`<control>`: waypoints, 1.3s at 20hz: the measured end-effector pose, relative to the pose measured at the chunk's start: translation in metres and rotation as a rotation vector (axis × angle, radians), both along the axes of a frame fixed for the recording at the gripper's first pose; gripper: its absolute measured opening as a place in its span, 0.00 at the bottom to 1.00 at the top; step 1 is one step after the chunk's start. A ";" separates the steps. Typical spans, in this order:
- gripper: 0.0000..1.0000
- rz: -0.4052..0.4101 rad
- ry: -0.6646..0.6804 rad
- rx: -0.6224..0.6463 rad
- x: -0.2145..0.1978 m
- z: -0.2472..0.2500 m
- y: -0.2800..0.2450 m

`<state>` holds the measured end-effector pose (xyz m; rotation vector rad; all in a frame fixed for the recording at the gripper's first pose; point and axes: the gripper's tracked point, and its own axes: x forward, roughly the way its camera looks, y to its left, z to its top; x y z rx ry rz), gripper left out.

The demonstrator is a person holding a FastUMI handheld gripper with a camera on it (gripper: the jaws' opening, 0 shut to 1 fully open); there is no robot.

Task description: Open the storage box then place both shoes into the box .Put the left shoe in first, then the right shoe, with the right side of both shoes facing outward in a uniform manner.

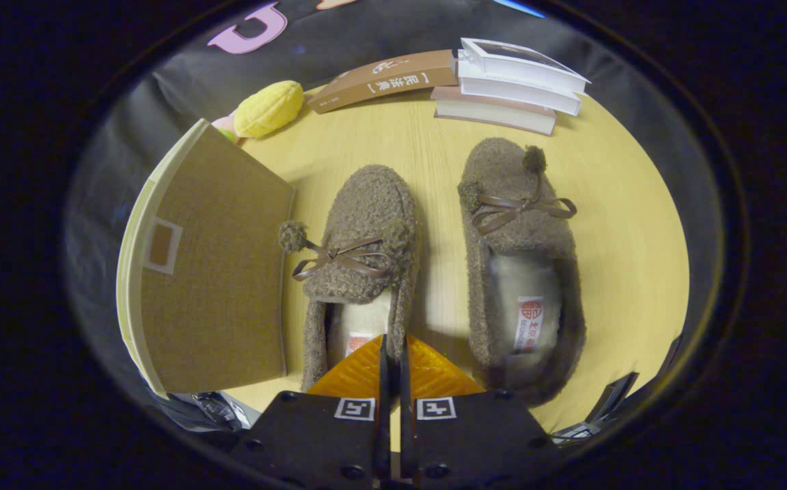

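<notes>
Two fuzzy brown slippers with bows and pompoms lie side by side on the wooden table [625, 224], toes pointing away from me. The left shoe [363, 224] is just ahead of my fingers. My gripper [391, 354] is shut on the right side wall of its opening, near the heel. The right shoe [519, 224] lies apart to the right, untouched. Left of the shoes stands the storage box [213, 265], showing a brown fabric panel with a small label window and a pale edge. Its inside is hidden.
A yellow plush toy [269, 107] lies beyond the box. A brown book [383, 82] and a stack of books [512, 85] sit at the table's far edge. Bare tabletop stretches right of the right shoe.
</notes>
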<state>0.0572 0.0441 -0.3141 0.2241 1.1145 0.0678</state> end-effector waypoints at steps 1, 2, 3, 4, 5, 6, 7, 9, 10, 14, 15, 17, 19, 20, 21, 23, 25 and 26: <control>0.05 -0.024 0.017 0.009 -0.001 0.001 -0.001; 0.05 -0.031 0.025 0.018 -0.001 0.002 0.000; 0.05 -0.035 0.020 0.018 -0.001 0.004 -0.001; 0.05 -0.031 0.006 0.022 0.000 0.007 0.002; 0.05 -0.040 -0.008 0.028 0.001 0.009 0.003; 0.03 -0.048 -0.021 0.042 0.001 0.014 0.006; 0.03 -0.042 -0.033 0.058 0.002 0.021 0.010; 0.04 -0.037 -0.058 0.081 0.001 0.037 0.016; 0.04 -0.035 -0.070 0.092 0.000 0.046 0.020; 0.03 -0.021 -0.142 0.136 -0.002 0.100 0.035; 0.03 -0.019 -0.163 0.148 -0.002 0.115 0.039; 0.03 -0.009 -0.214 0.168 0.001 0.148 0.047; 0.03 0.016 -0.264 0.180 0.002 0.179 0.058; 0.03 0.027 -0.280 0.196 0.003 0.193 0.066; 0.03 0.032 -0.287 0.224 0.004 0.203 0.076; 0.03 0.047 -0.281 0.299 0.003 0.221 0.103; 0.03 0.080 -0.257 0.344 0.004 0.225 0.130; 0.03 0.092 -0.240 0.349 0.005 0.222 0.143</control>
